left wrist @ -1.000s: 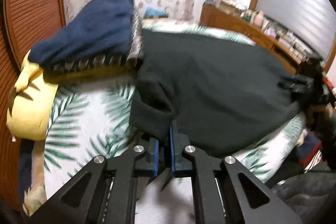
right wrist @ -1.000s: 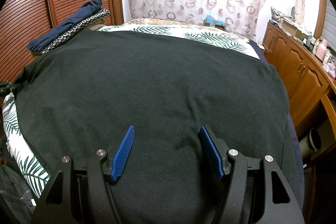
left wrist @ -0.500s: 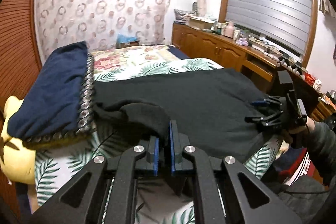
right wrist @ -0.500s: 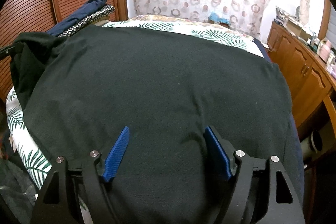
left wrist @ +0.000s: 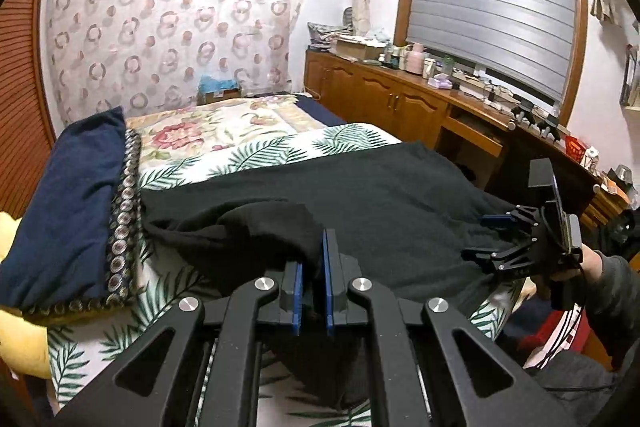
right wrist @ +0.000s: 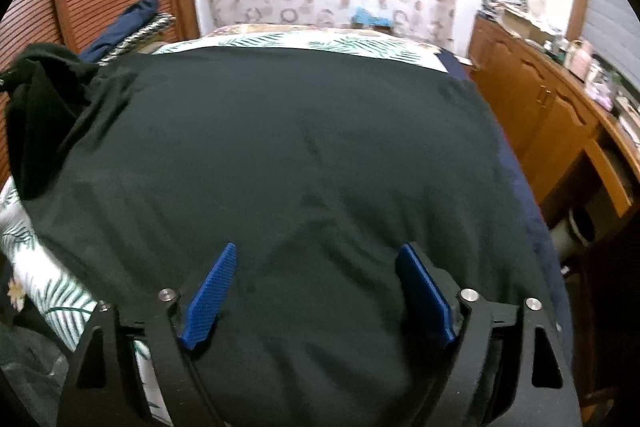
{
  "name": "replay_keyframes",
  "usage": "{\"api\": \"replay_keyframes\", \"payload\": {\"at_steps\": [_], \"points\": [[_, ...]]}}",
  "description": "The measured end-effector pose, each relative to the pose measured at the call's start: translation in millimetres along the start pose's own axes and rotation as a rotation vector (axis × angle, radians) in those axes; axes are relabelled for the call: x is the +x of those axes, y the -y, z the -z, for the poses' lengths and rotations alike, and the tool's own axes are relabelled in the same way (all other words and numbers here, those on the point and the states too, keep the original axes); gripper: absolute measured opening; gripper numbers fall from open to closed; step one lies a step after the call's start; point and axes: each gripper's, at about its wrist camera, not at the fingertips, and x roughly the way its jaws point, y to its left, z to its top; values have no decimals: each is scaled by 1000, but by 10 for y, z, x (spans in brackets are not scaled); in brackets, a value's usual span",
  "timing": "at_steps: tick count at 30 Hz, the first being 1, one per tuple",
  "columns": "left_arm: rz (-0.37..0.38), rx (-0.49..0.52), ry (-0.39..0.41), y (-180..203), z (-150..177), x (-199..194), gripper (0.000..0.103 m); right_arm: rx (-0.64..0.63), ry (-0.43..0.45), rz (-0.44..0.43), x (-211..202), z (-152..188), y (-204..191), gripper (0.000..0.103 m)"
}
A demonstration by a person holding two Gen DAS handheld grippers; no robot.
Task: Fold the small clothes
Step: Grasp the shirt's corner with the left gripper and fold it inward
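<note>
Shirt (right wrist: 288, 155): soft, limp; best gripped at edges.
Left tongs (left wrist: 311, 267): pinching its corner.
Right tongs (right wrist: 316, 291): spread wide, holding nothing.

One dark garment (left wrist: 384, 203) lies spread on one bed (left wrist: 256, 151), with one folded navy blanket (left wrist: 76, 211) at nine o'clock and one yellow cushion (left wrist: 24, 343) at eight o'clock. Two tongs show: the left tongs (left wrist: 311, 267) at six o'clock and the right tongs (left wrist: 490, 237) at three o'clock, each with two blue-padded fingers (right wrist: 210, 297)
</note>
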Motion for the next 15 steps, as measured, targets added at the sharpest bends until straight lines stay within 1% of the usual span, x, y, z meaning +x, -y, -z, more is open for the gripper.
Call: {"api": "replay_keyframes", "payload": {"at_steps": [5,8,15], "points": [[26,27,13,118,-147,49,9,-24,7,-24,7,9,-35,93],[46,41,19,197,-246,104,9,-36,-12,-38,6,5,-47,93],[91,85,16,450,-419,279,9,-25,-34,-35,-30,-6,-7,94]]}}
